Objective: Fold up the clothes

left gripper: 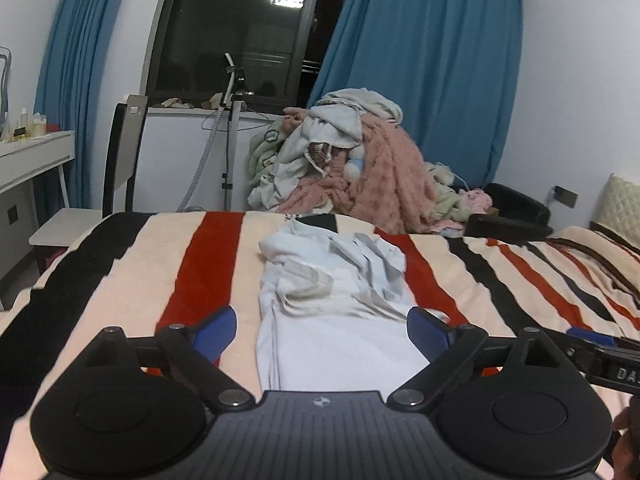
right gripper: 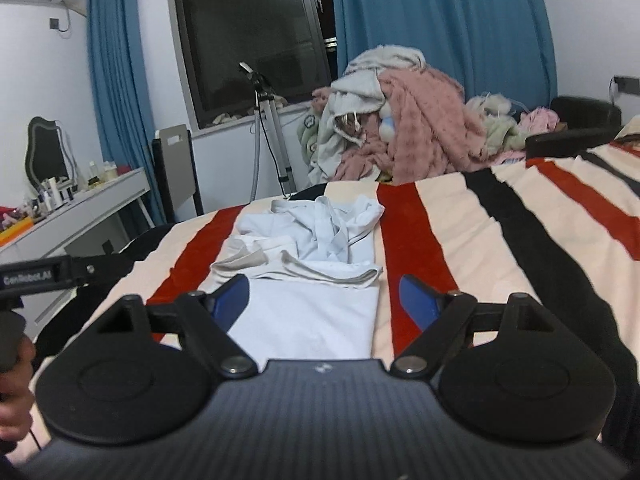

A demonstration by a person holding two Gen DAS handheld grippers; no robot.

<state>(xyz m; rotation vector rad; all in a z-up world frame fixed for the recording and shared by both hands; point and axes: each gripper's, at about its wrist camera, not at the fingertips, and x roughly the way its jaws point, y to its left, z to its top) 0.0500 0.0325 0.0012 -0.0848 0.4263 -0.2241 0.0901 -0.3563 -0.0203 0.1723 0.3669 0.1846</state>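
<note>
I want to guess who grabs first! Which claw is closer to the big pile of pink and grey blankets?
Neither, as far as I can tell. Left claw and right claw both hover open over the pale blue shirt, far from the pile of pink and grey blankets beyond the striped bed.

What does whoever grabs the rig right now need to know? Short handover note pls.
Left gripper: open, empty, over the near end of the white shirt.
Right gripper: open, empty, over the same end.
Shirt lies lengthwise on the striped blanket, sides folded in to a narrow strip, far end still bunched.
Left: fold it end over end; then the clothes pile beyond the bed.
</note>
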